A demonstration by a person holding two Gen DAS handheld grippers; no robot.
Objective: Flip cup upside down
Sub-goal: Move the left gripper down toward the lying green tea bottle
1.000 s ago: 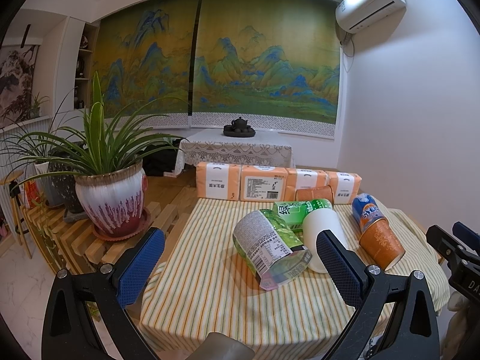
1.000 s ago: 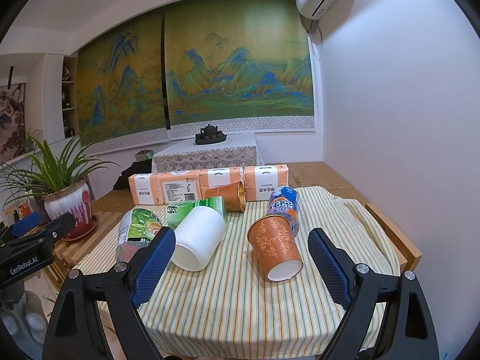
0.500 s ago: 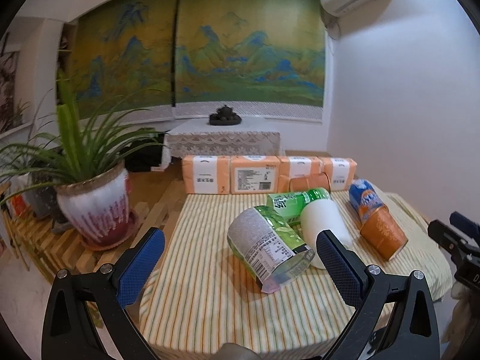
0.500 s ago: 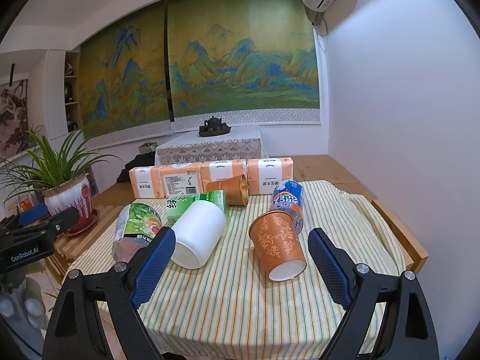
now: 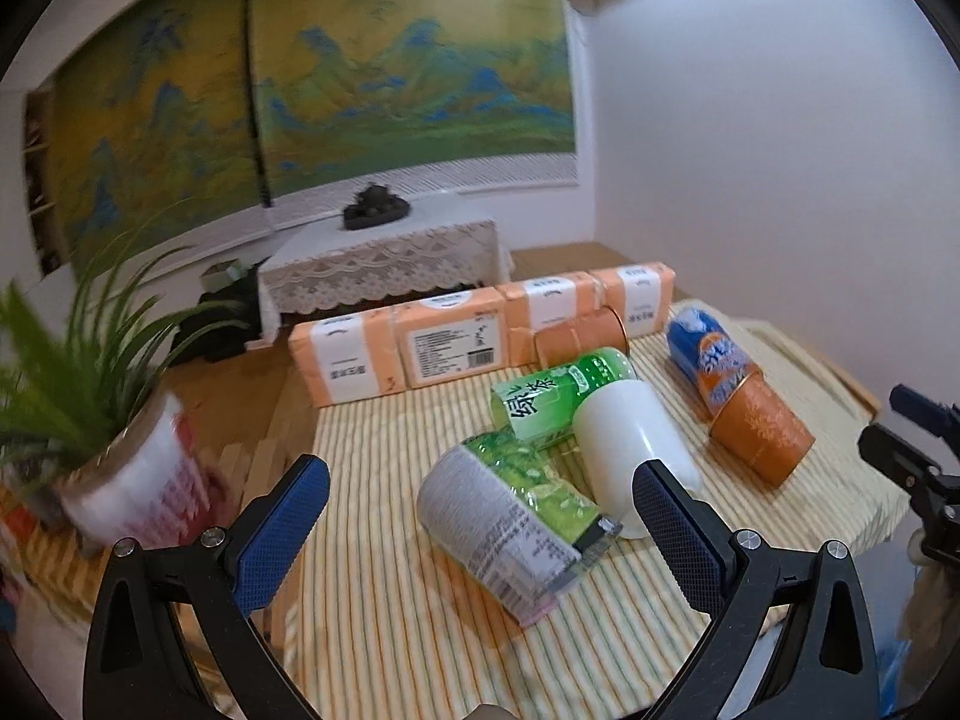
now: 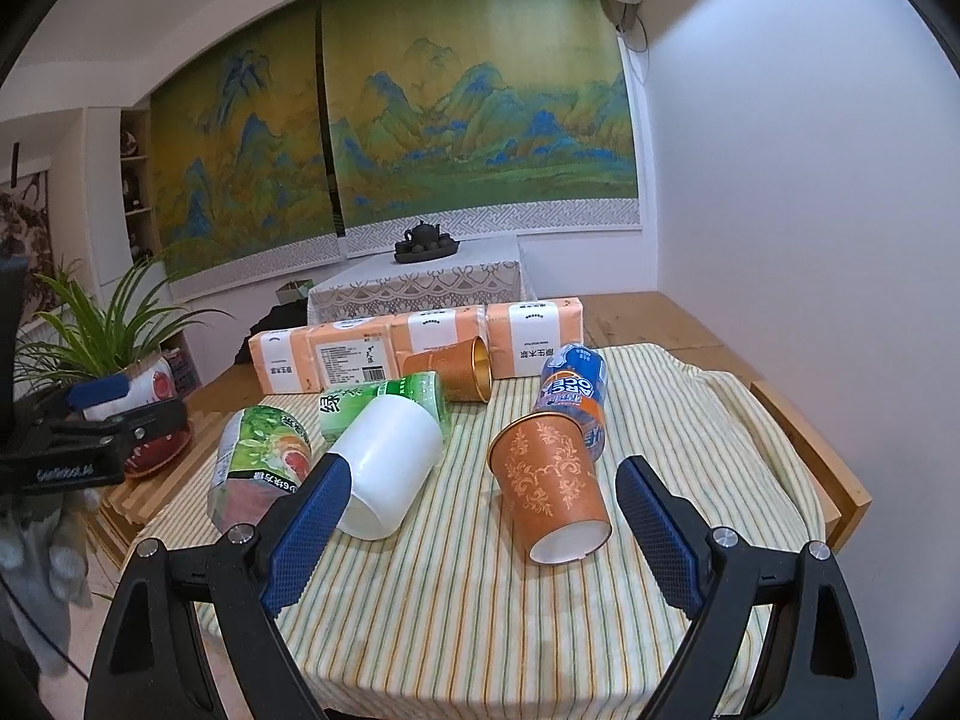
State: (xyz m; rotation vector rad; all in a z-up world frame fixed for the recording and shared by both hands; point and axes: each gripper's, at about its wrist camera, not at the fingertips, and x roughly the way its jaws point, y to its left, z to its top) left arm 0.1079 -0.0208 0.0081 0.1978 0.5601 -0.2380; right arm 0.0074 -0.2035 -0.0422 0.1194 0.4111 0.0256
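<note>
Lying toppled: two orange cups [image 6: 552,480], one white cup [image 6: 387,468], three bottles [image 6: 384,405]

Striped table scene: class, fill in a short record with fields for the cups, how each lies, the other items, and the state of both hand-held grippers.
surface: striped tablecloth
white cup: on its side, mouth toward the camera
patterned orange cup: on its side, white inside showing
second orange cup: on its side by the tissue packs, gold inside
other items: green bottle, blue-orange can, green label packet, all lying down
left hand-held gripper: open, holding nothing
right hand-held gripper: open, holding nothing
cups flipped: none yet
</note>
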